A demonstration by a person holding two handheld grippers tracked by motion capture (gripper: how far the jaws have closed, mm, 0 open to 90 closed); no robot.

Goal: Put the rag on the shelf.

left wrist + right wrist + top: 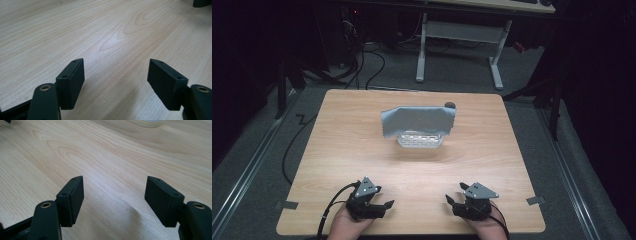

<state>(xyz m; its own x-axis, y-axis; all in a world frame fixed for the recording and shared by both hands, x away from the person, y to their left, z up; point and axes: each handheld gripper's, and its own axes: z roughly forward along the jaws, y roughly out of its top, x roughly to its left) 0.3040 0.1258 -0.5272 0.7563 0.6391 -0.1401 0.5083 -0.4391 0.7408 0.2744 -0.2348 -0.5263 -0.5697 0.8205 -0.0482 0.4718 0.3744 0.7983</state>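
Observation:
A grey cloth (417, 120) lies draped over a small clear plastic basket (420, 140) near the middle of the wooden table (337, 150). A small dark round object (450, 105) sits just behind the cloth's far right corner. My left gripper (384, 197) rests near the front edge at the left, open, with bare wood between its jaws (116, 75). My right gripper (451, 204) rests near the front edge at the right, also open and empty (113, 195). Both are well short of the cloth.
Pieces of grey tape mark the table's front corners (287, 204) (535, 200). A white-legged desk (497, 55) stands behind the table, with cables on the floor (367, 65). The basket's pale rim (147, 123) shows at the top of the right gripper view.

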